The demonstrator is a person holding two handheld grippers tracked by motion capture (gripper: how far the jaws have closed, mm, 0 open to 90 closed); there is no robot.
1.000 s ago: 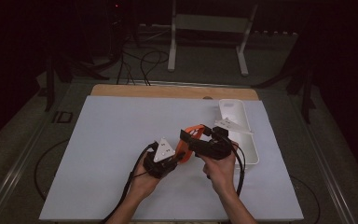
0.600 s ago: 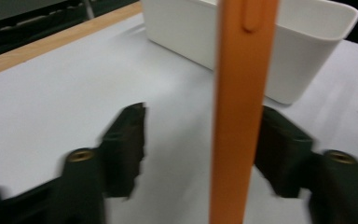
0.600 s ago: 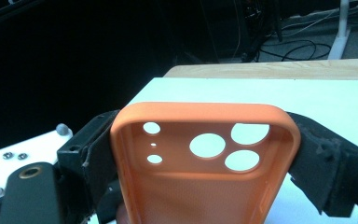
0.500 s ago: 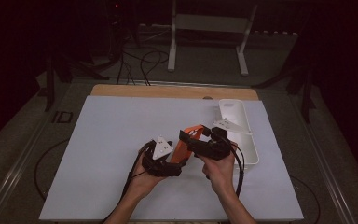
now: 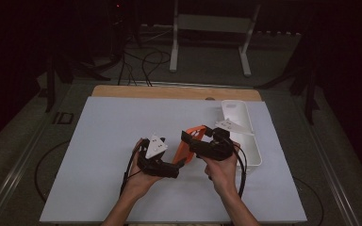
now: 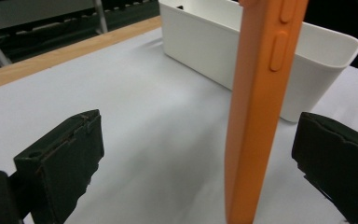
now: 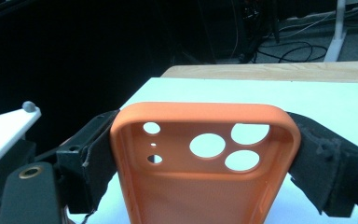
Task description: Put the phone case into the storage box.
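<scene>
Right gripper view: right gripper (image 7: pixel 205 154) clamps orange phone case (image 7: pixel 205 186); left gripper (image 6: pixel 209 158) just opening, case freed, white tray (image 6: pixel 261 60) placement remains.

A white oblong bin (image 5: pixel 254 141) stands on the right of the white table (image 5: pixel 99 141). Past the table's wooden far edge (image 5: pixel 169 92), a white stand (image 5: pixel 212 28) and dark cables (image 5: pixel 143 59) occupy the floor.

Bare forearms, no sleeves. Each black tool (image 5: pixel 162 162) (image 5: pixel 206 145) carries a pale three-cornered plate, thick foam-like black pads (image 6: pixel 70 154) and a trailing black cable.
</scene>
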